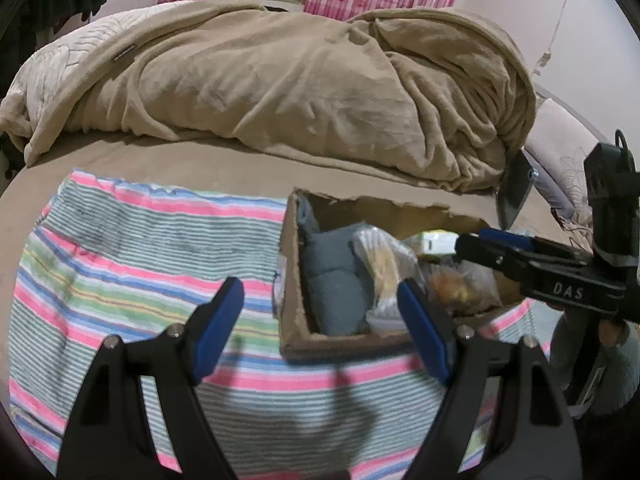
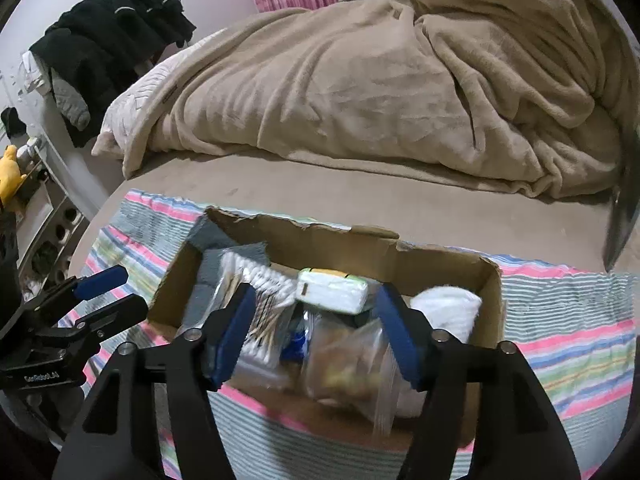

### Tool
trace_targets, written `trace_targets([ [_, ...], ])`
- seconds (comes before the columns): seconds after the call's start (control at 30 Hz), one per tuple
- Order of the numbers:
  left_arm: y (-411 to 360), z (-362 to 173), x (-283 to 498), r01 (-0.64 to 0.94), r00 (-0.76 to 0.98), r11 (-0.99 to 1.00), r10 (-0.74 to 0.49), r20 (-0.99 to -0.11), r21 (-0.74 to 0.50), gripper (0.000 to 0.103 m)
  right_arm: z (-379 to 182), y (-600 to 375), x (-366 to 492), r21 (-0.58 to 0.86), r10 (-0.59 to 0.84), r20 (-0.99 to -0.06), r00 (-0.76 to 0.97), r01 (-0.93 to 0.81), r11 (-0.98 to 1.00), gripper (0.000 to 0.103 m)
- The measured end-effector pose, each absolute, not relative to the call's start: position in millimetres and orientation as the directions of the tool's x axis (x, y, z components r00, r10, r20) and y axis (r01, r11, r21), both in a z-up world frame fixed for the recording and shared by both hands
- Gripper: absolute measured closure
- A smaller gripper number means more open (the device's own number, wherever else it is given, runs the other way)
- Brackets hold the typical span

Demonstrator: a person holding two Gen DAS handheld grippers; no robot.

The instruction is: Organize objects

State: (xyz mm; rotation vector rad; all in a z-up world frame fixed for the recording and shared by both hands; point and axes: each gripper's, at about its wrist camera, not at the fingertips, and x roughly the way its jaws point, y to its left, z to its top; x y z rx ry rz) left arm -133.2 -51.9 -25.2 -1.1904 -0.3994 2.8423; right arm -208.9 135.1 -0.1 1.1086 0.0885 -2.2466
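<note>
Box (image 2: 486, 292): cardboard, open-topped, on the striped cloth (image 2: 560, 344) on the bed; probably light, torn rim flimsy.
Right gripper (image 2: 316, 336): spread, empty, over the box.
Zip bag (image 2: 352, 364): slippery, crinkly; pinch near the seal.
White pack (image 2: 332, 290): soft, squashable; grip across.
Left gripper (image 1: 320, 320): spread, empty, beside the box.
Blanket (image 2: 360, 80): heaped behind.

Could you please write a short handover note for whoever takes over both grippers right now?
Left gripper: open, empty, over the striped cloth beside the cardboard box.
Right gripper: open, empty, over the box.
In the box: grey cloth, cotton swab pack, white packet, clear zip bag, white cloth.
Done: these items sit in the box, which stands on the striped cloth on the bed.
Left: I see no loose items on the cloth; check outside the views before finishing.
</note>
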Motion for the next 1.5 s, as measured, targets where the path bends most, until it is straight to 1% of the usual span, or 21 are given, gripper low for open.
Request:
trace_targets([
  [0.07,-50.0,-21.8,-128.3,0.075,-0.706,-0.966,0.124,-0.697,-0.247,0.022,1.7,136.8,-203.1,0.199,-0.5,-0.733,-0.462,0.557,-0.807,0.033],
  [0.1,-48.8,-19.9,-125.4,0.075,-0.707,-0.965,0.125,-0.697,-0.249,0.02,2.3,138.7,-199.0,0.197,-0.498,-0.731,-0.467,0.554,-0.809,0.032],
  [0.2,-45.5,-14.2,-116.2,0.07,-0.711,-0.965,0.128,-0.691,-0.251,0.016,3.2,145.3,-188.5,0.207,-0.501,-0.728,-0.467,0.547,-0.811,0.032],
  [0.33,-40.1,-7.2,-105.5,0.059,-0.715,-0.967,0.132,-0.687,-0.248,0.015,7.4,152.8,-174.5,0.207,-0.5,-0.724,-0.475,0.543,-0.814,0.032],
  [0.43,-36.3,-3.8,-96.8,0.059,-0.716,-0.967,0.132,-0.686,-0.248,0.011,10.4,158.3,-165.0,0.202,-0.497,-0.722,-0.482,0.54,-0.817,0.031],
  [0.53,-32.5,-0.9,-88.2,0.059,-0.716,-0.968,0.13,-0.686,-0.245,0.01,15.3,162.3,-155.4,0.192,-0.495,-0.716,-0.492,0.542,-0.818,0.025],
  [0.97,-18.1,2.3,-51.3,0.058,-0.695,-0.974,0.119,-0.709,-0.22,0.007,29.1,180.8,-114.5,0.178,-0.489,-0.699,-0.522,0.535,-0.826,0.024],
  [1.2,-8.7,1.7,-34.3,0.07,-0.679,-0.98,0.088,-0.729,-0.184,0.007,32.2,190.5,-93.7,0.179,-0.486,-0.697,-0.526,0.529,-0.83,0.024],
  [1.3,-4.7,3.2,-26.1,0.067,-0.684,-0.982,0.082,-0.725,-0.174,0.004,35.8,193.3,-80.7,0.18,-0.49,-0.693,-0.529,0.531,-0.828,0.024],
  [1.5,2.9,9.9,-7.5,0.052,-0.699,-0.986,0.08,-0.71,-0.161,0.004,38.7,196.2,-62.1,0.171,-0.478,-0.697,-0.535,0.524,-0.834,0.024],
])
